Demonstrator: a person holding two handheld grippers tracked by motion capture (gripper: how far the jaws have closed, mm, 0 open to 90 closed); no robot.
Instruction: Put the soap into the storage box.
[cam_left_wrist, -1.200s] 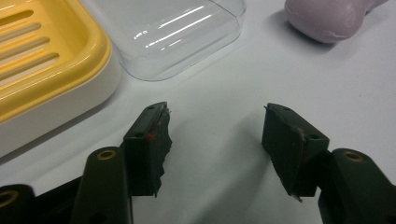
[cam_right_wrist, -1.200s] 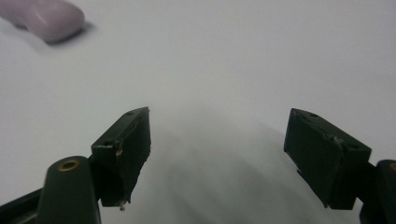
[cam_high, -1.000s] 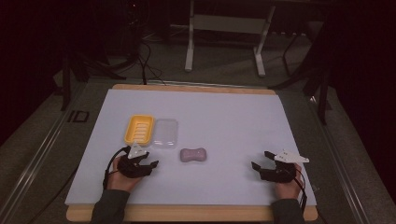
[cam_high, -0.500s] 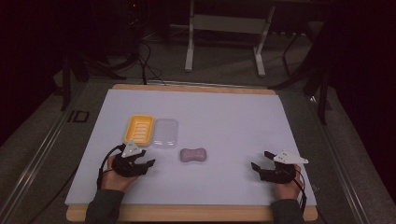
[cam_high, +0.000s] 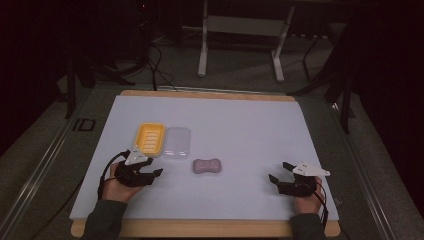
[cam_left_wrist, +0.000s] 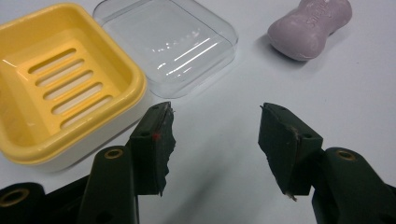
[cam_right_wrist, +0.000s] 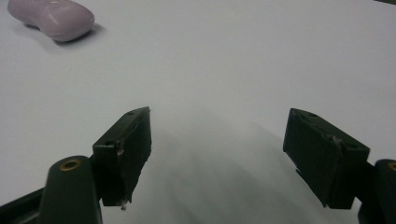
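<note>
Yellow plastic is sitting right by the left gripper (cam_left_wrist: 212, 135): it is the soap dish (cam_left_wrist: 60, 88), with its clear lid (cam_left_wrist: 166, 42) lying just beside it on the white table (cam_high: 240, 125). The purple soap (cam_high: 207, 166) is lying to the right of the lid, between the two hands. The left gripper's jaws are standing apart and holding nothing. The right gripper (cam_right_wrist: 219, 154) is waiting near the table's right edge, jaws wide apart and holding nothing too. I think the job is only starting. Next, a gripper probably needs to reach the soap, close around its thin middle, and lift it into the dish.
</note>
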